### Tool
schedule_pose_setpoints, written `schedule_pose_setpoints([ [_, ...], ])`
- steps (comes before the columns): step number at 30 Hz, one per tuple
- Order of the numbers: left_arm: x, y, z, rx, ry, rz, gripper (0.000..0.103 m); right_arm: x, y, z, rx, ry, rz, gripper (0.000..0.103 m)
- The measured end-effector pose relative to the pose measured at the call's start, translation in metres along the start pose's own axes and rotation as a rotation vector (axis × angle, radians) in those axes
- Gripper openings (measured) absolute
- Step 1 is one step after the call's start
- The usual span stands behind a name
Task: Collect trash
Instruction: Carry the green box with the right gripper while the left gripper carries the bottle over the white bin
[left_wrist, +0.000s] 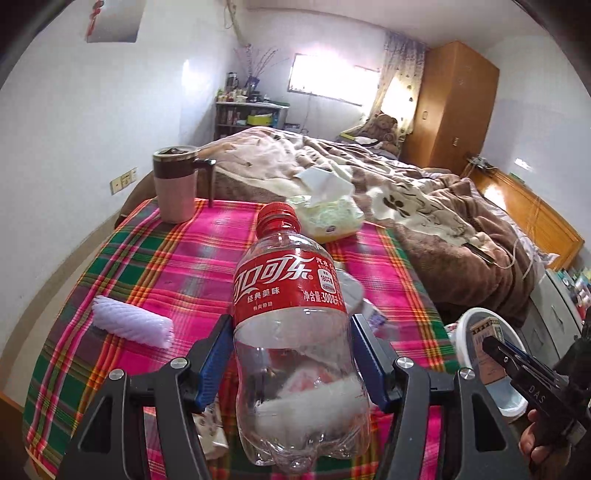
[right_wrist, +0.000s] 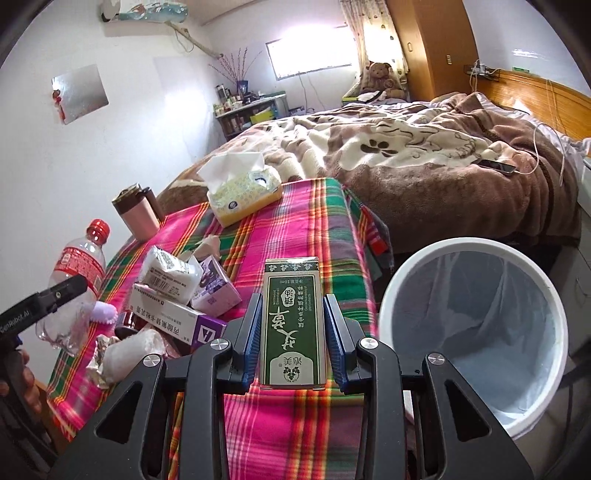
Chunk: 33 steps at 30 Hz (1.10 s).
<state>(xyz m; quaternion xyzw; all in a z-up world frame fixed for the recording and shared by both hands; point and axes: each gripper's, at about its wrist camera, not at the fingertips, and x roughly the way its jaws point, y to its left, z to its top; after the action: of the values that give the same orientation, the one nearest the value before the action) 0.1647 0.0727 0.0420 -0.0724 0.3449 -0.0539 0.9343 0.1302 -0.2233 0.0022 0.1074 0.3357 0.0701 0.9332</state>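
Left wrist view: the left gripper (left_wrist: 291, 354) pinches an empty cola bottle (left_wrist: 295, 317), lifted above the plaid cloth (left_wrist: 177, 266); the bin (left_wrist: 480, 332) shows low at right.

Right wrist view: the right gripper (right_wrist: 293, 332) clamps a green box (right_wrist: 293, 325) above the cloth beside the lined bin (right_wrist: 476, 321). More litter (right_wrist: 173, 295) waits at left. The carrying step looks underway; next, each load must swing over the bin's mouth and drop.

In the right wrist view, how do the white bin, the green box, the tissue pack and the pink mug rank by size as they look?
1. white bin
2. green box, though it is very near the camera
3. tissue pack
4. pink mug
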Motion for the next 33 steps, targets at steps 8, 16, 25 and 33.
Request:
schedule_pose_setpoints([
  [8,-0.005,-0.058,-0.011,0.067,-0.005,-0.117,0.063,-0.030,-0.029,-0.001,0.013,-0.044,-0.051,0.033],
  [16,0.001,-0.125,-0.028,0.148,0.021,-0.223,0.063,-0.042,-0.071,-0.003,0.058,-0.063,-0.120,0.033],
  [25,0.013,-0.199,-0.048,0.257,0.053,-0.330,0.063,-0.046,-0.111,-0.006,0.111,-0.062,-0.175,0.033],
  [33,0.027,-0.248,-0.058,0.311,0.061,-0.398,0.063,-0.040,-0.136,-0.009,0.137,-0.042,-0.186,0.033],
])
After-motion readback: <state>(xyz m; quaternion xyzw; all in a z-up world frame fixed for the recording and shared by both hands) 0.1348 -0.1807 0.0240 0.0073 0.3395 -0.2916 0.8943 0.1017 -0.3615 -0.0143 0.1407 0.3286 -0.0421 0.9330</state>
